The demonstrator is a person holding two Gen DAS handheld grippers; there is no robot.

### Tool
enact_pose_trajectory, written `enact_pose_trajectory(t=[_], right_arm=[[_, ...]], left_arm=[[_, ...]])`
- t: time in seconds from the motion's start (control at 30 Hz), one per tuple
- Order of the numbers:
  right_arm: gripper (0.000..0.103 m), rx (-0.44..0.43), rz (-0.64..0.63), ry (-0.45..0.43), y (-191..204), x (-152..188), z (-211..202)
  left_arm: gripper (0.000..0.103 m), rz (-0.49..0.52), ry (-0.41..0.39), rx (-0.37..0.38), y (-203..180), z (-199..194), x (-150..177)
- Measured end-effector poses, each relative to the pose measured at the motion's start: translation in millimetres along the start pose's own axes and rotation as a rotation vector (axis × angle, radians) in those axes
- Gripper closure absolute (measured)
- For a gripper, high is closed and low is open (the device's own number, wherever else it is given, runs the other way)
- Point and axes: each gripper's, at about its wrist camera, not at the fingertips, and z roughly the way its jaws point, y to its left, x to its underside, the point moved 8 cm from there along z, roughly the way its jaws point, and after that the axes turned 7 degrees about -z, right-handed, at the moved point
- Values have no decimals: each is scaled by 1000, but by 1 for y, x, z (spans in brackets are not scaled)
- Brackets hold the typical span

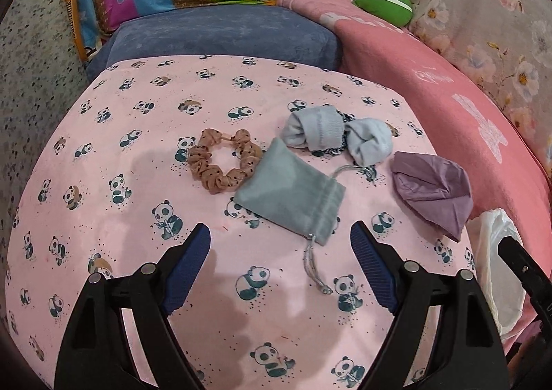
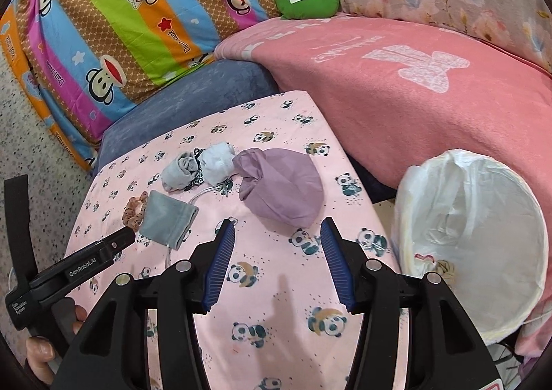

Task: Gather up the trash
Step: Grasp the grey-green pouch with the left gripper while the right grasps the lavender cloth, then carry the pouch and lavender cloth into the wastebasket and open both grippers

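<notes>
Scrunchie (image 2: 132, 212) half behind grey pouch (image 2: 165, 219); bin (image 1: 496, 272) cut off (right edge).

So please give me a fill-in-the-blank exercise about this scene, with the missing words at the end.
1. The brown scrunchie touches the grey ____ with a drawstring.
2. The white bin is lined with a ____ bag.
3. The cloth under the things is printed with ____.
4. The left gripper and the right gripper are both ____.

Missing words: pouch; plastic; pandas; open

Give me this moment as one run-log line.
left gripper: open, empty | right gripper: open, empty | purple wad: on cloth | bin: lined
</notes>
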Motion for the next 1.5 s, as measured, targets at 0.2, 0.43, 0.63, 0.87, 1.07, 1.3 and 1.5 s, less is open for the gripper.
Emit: enact_pose_trajectory(t=[0.2,0.43,0.63,0.87,1.07,1.3,1.5], right_arm=[[50,2,6,7,7,-18,30],[50,11,16,12,12,-40,61],[50,14,-12,23,19,-55,87],[47,30,-12,92,16,-47,122],[75,2,11,130,10,-23,129],[82,-61,33,137,14,8,111],[85,-99,27,147,23,32,86]], left_arm=[[24,-12,31,6,7,22,-12],[17,-32,90,20,4,54,-19],[17,-20,113,12,-3,74,-19],[20,47,87,-13,-12,78,-19],[45,104,67,-9,-22,74,-12],[69,136,62,22,-34,65,5],[85,157,91,81,-48,52,29]])
